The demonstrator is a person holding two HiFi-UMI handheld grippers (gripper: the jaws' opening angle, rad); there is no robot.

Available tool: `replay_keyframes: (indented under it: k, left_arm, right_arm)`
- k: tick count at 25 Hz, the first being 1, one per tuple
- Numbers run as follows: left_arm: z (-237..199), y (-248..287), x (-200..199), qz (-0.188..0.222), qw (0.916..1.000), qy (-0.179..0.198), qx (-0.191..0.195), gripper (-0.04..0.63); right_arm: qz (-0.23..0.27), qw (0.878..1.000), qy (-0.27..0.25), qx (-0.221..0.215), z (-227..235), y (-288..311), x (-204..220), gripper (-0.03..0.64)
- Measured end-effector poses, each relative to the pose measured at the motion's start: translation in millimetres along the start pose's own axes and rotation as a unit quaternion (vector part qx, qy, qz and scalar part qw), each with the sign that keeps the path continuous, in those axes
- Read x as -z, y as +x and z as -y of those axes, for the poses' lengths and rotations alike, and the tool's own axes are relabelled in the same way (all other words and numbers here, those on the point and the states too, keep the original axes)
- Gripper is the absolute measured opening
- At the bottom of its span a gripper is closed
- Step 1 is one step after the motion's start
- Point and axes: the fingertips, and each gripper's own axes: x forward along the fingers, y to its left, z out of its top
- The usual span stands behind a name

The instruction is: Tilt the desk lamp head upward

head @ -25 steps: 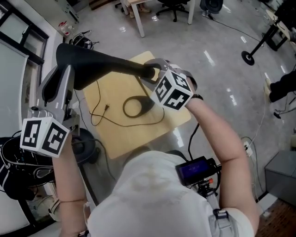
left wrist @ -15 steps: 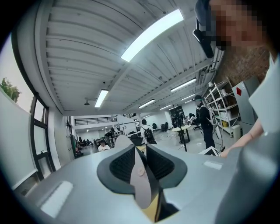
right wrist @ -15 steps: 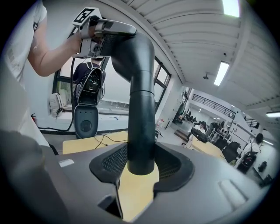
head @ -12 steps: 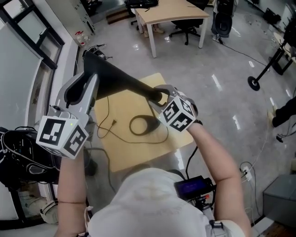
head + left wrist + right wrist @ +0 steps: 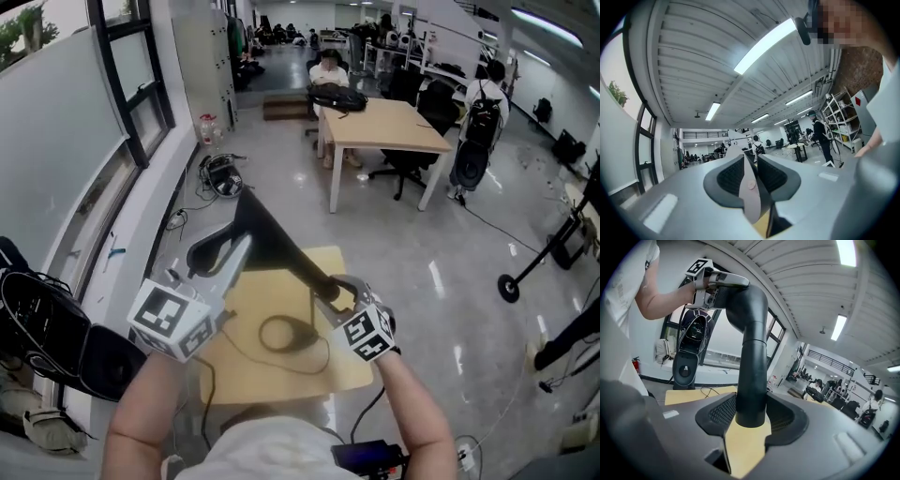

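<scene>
The lamp head (image 5: 267, 239) now tips steeper over the near yellow table (image 5: 300, 373) than a second ago. The left gripper (image 5: 236, 255) pinches its edge, jaws just eased slightly wider. The right gripper (image 5: 336, 292) clamps the lamp arm (image 5: 750, 380). The tilt looks nearly done.

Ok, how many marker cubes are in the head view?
2: one cube on the left gripper, lower left; one cube on the right gripper, right of centre. None seems hidden.
</scene>
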Motion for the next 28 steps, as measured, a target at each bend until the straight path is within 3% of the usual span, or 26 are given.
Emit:
replay_keyframes:
  k: [5, 9, 17, 19, 24, 28]
  left_arm:
    - [-6, -33, 0, 0.021, 0.9994, -0.02, -0.021, 0.089]
    - [-13, -61, 12, 0.023, 0.9975, -0.047, -0.046, 0.071]
    - [-7, -110, 111, -0.035, 0.9919, -0.111, -0.051, 0.029]
    - [6, -122, 134, -0.049, 0.989, -0.134, -0.039, 0.003]
    - [53, -153, 185, -0.084, 0.9806, -0.177, 0.009, 0.002]
    - [75, -178, 217, -0.109, 0.9764, -0.184, 0.03, 0.002]
  right_arm:
    - [0.029, 1.0, 0.012, 0.0, -2, -9, -8, 0.208]
    - [0.08, 0.995, 0.053, 0.014, 3, -35, -18, 0.179]
    - [0.107, 0.98, 0.167, 0.029, -20, -77, 25, 0.037]
    - [0.122, 0.97, 0.208, 0.015, -36, -85, 32, 0.012]
    - [0.197, 0.928, 0.312, -0.054, -82, -114, 33, 0.012]
    - [0.201, 0.913, 0.35, -0.059, -115, -131, 52, 0.013]
